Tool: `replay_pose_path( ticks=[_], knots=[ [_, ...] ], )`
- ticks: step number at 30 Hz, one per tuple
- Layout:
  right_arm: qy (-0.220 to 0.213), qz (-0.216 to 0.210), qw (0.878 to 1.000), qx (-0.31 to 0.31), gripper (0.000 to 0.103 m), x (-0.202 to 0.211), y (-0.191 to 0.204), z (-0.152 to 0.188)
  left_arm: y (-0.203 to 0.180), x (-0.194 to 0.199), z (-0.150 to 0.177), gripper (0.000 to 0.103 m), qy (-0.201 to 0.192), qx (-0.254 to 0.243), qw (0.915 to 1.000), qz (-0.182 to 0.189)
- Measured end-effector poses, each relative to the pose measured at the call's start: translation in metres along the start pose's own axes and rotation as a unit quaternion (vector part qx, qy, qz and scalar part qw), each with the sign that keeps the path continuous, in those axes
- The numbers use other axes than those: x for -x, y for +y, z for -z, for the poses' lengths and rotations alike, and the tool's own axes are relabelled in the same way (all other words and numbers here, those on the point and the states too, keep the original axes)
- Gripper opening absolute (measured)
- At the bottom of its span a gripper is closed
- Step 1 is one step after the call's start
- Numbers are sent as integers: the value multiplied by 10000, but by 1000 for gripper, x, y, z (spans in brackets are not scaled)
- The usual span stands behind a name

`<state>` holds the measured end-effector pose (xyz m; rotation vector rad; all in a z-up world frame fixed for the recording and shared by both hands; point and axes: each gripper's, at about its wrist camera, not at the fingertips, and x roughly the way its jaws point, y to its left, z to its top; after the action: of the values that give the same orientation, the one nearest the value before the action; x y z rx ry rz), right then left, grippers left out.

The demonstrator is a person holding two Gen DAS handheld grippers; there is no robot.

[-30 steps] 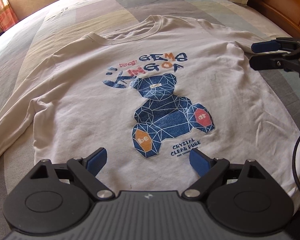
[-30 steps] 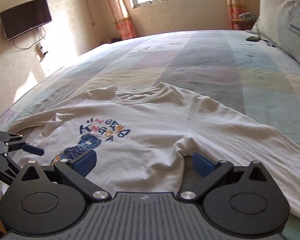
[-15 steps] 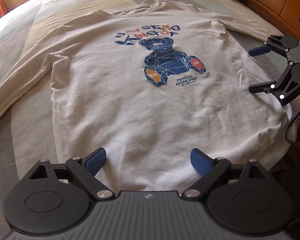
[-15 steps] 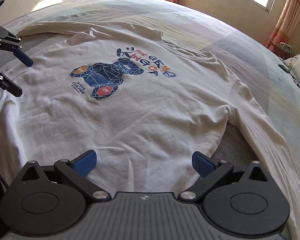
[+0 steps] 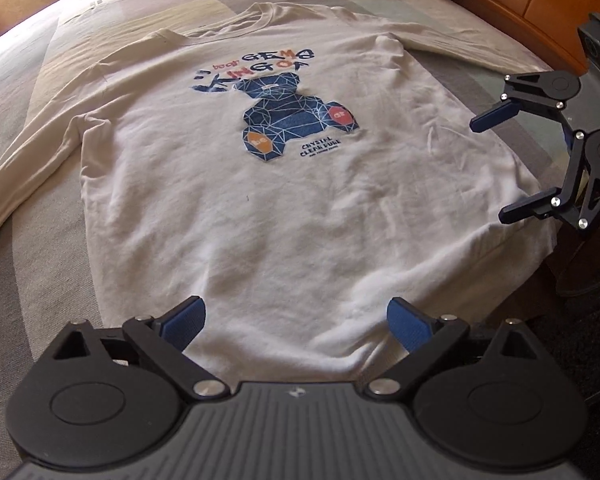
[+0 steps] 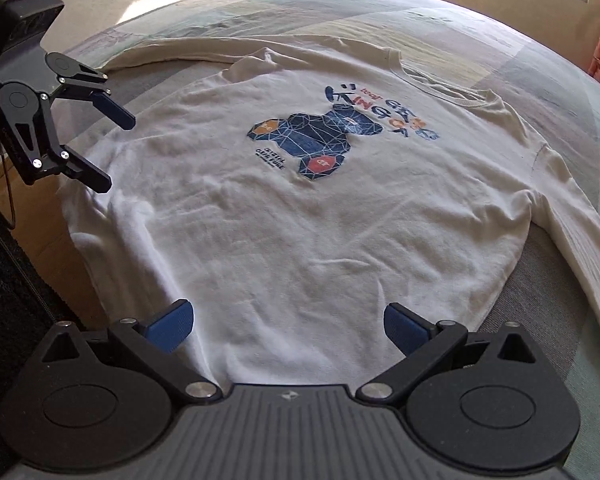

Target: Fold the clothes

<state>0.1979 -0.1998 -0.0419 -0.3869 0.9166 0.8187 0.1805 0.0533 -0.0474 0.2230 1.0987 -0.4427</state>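
Sweatshirt (image 5: 292, 208), white with a blue bear print, lies spread flat, print up, along the bed's (image 5: 40, 264) near edge, sleeves out. Left gripper (image 5: 294, 322) and right gripper (image 6: 286, 322) hover spread wide and empty at its hem corners; folding likely calls for pinching there.

A white long-sleeved cotton shirt (image 5: 284, 216) with a blue geometric bear print (image 5: 296, 120) is spread flat on a striped bedspread (image 5: 32, 264). The left gripper (image 5: 296, 322) is held wide open over the hem at 6 o'clock. The right gripper (image 5: 496, 168) is seen at 3 o'clock, spread apart beside the shirt's edge.
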Motion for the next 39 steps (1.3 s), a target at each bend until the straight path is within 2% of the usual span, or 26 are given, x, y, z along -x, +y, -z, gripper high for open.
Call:
replay_pose_path(
  ticks=[3,5,6,9,11,12,16,19,23,24,25,27,30,35,39],
  knots=[
    [68,-60,9993,362,103,-9,18,1,-11,-9,13,97,123,-178,9997,-89],
    [157,66,9985,527,103,-19,27,9,-18,-7,27,98,9,-419,9987,-274],
    [202,133,9979,608,103,-24,32,13,-18,-5,32,99,43,-347,9990,-280],
    [42,203,9981,575,103,-17,38,27,-17,1,48,100,247,-263,9986,-395],
    [151,172,9977,641,103,-9,43,36,-22,4,57,100,413,-500,9966,-507],
    [215,198,9968,742,103,-7,45,38,-24,8,57,100,401,-609,9959,-528],
    [472,316,9917,1152,103,0,53,41,-15,16,36,100,115,-340,9990,-258],
    [60,415,9957,831,103,0,45,23,-12,6,22,100,46,-217,9995,-210],
    [104,303,9974,645,103,-14,41,18,-8,-7,8,100,15,-64,9998,-165],
    [118,274,9978,600,103,-17,40,16,-9,-10,16,100,153,-102,9996,-225],
    [131,245,9981,555,103,-21,39,15,-10,-6,25,100,116,-210,9994,-263],
    [281,140,9987,395,103,-15,34,22,-7,1,32,100,335,-203,9990,-197],
    [501,193,9975,467,103,-4,26,29,12,16,22,100,162,-37,9997,-163],
    [-31,253,9987,-442,103,-3,-23,-7,57,7,-42,100,-723,620,9954,-140],
    [-488,399,9927,-1024,103,-25,-52,-47,83,-29,-80,100,-1074,1044,9887,36]
  ],
)
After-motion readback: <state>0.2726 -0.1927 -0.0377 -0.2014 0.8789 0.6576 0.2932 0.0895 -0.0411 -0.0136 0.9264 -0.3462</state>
